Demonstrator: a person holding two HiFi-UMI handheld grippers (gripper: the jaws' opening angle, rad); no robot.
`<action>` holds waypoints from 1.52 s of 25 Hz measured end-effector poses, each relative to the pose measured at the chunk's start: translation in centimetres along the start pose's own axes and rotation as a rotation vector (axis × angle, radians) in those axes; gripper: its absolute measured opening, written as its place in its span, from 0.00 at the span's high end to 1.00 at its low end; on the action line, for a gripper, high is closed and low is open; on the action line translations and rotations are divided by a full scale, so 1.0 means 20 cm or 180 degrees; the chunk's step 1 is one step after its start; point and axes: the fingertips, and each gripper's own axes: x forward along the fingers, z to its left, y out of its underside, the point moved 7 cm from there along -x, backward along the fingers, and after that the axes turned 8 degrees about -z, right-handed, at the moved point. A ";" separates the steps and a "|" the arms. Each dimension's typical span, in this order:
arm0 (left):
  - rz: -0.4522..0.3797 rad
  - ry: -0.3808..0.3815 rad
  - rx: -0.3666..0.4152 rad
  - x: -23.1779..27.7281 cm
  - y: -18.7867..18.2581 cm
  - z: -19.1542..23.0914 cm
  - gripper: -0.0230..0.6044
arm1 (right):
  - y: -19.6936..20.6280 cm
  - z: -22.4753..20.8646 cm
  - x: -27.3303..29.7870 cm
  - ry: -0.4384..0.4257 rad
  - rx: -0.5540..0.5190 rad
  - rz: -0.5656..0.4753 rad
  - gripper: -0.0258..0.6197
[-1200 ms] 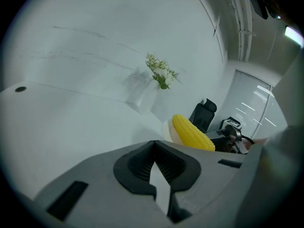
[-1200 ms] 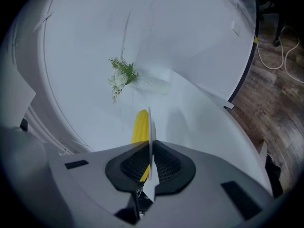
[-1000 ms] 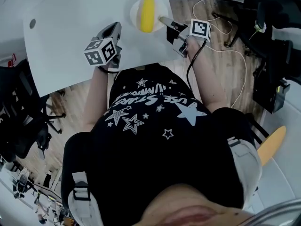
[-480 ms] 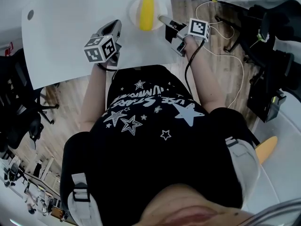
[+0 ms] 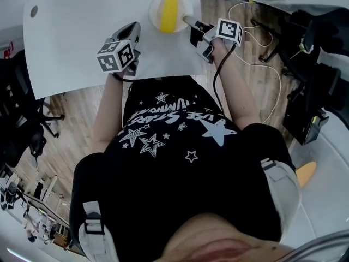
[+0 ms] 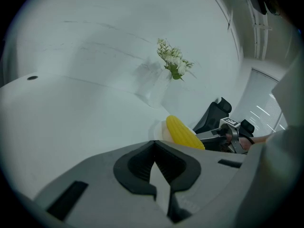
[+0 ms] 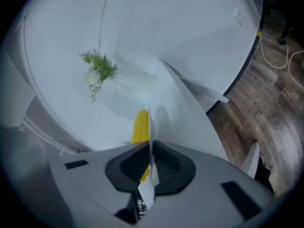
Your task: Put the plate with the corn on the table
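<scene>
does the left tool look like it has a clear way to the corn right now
Probably yes. The left tool sits shut and empty near the plate, with only table surface between it and the corn; the right tool grips the opposite rim.

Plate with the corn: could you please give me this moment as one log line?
right tool: shut on plate rim | corn: on plate | left tool: shut, empty, over table
</scene>
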 end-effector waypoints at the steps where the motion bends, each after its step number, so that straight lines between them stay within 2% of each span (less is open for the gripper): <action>1: 0.0000 -0.0005 -0.0007 0.00 0.00 0.01 0.95 | 0.00 0.00 0.01 0.0023 0.0007 0.0011 0.93; 9: 0.0001 -0.0009 -0.0026 -0.01 0.01 0.02 0.95 | 0.01 -0.01 0.03 0.0165 0.0117 -0.0028 0.93; 17: 0.0015 0.0002 -0.0011 -0.03 -0.01 0.05 0.95 | 0.03 0.03 0.08 0.0554 0.0139 -0.0129 0.94; 26: -0.0003 0.0057 0.0027 -0.04 -0.03 0.04 0.95 | 0.01 0.08 0.07 0.0904 -0.0164 -0.0168 0.94; 30: -0.0001 0.0099 0.0053 -0.05 -0.05 0.05 0.95 | 0.02 0.08 0.07 0.1205 -0.0421 -0.0124 0.88; 38: 0.0013 0.0172 0.0091 -0.10 -0.08 0.10 0.95 | 0.04 0.12 0.10 0.1501 -0.0709 -0.0131 0.86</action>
